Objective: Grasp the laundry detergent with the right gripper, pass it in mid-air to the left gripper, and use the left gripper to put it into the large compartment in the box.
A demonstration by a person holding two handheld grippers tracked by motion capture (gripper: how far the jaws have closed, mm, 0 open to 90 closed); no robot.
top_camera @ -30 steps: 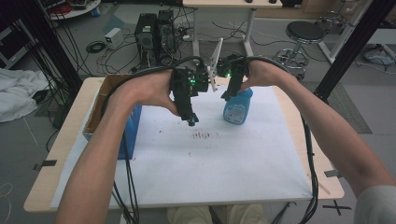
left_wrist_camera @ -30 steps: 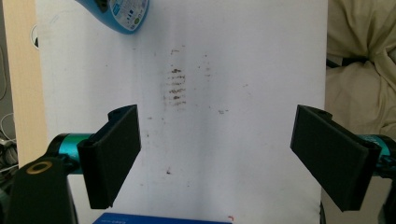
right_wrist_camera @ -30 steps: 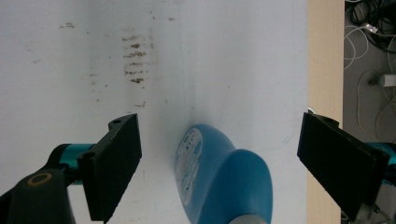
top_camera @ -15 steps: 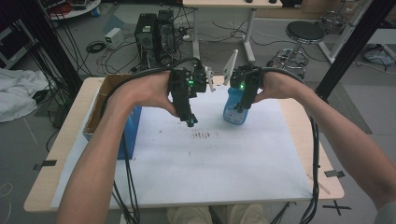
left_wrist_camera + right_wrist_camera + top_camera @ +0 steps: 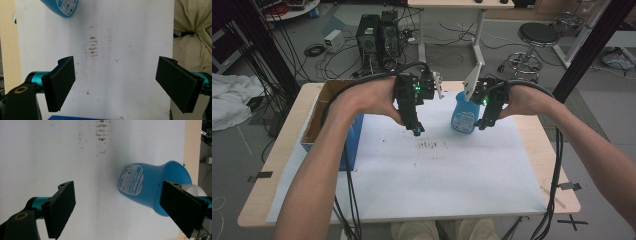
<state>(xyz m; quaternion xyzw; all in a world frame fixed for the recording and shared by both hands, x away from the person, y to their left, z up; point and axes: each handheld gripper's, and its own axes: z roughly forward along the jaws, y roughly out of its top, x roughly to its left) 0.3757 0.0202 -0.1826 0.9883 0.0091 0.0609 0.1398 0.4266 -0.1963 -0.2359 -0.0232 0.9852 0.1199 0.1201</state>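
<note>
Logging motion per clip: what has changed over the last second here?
The right gripper has swung from over the blue plastic bottle to its right side, jaws open, gripping nothing. The left gripper stays open above the stained white paper sheet; the bottle stands where it was.

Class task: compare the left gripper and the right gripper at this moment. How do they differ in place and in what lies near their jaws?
The left gripper hangs over the stained white sheet, beside the dark smudges; the right gripper hangs next to the blue bottle. In its own view, the left gripper has only paper between its jaws; the right gripper's far jaw overlaps the bottle. Both are open and hold nothing.
</note>
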